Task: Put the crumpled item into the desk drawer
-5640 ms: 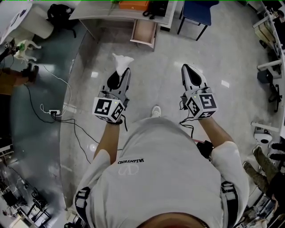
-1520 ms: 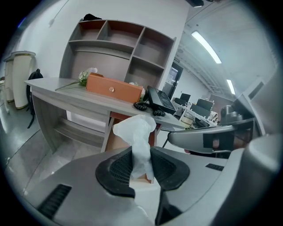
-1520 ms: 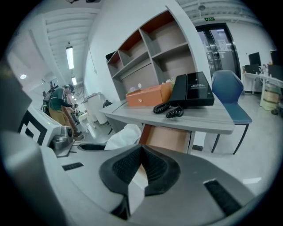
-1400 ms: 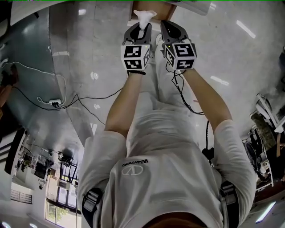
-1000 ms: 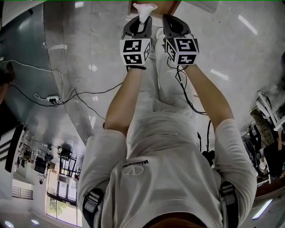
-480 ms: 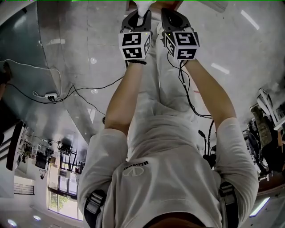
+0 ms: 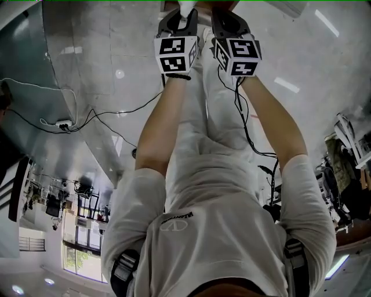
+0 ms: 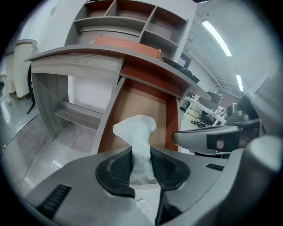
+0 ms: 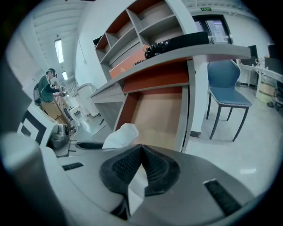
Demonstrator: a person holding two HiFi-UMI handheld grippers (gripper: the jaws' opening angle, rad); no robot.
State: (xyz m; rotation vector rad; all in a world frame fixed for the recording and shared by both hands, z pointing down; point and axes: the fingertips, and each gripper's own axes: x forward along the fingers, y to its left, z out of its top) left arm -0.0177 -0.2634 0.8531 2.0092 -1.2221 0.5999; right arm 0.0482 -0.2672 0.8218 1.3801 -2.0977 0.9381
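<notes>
The crumpled item is a white tissue (image 8: 138,140); my left gripper (image 8: 140,155) is shut on its lower part, and its loose top stands up above the pads. Just beyond it lies the open desk drawer (image 8: 146,103) with a bare wooden bottom. In the head view the left gripper (image 7: 181,16) and right gripper (image 7: 224,16) are held out side by side at the top edge, with the tissue (image 7: 186,7) partly cut off. My right gripper (image 9: 140,151) is shut with nothing in it. It faces the same drawer (image 9: 161,115), and the tissue (image 9: 120,136) shows to its left.
The desk top (image 8: 88,52) overhangs the drawer, with open shelves (image 8: 132,17) above it. A blue chair (image 9: 227,93) stands to the right of the desk. A power strip (image 7: 61,123) and cables lie on the floor at the left. A person (image 9: 47,86) stands far off.
Both grippers have edged further forward, toward the top of the head view, and the tissue is now partly out of that frame. The left gripper's hold is unchanged.
</notes>
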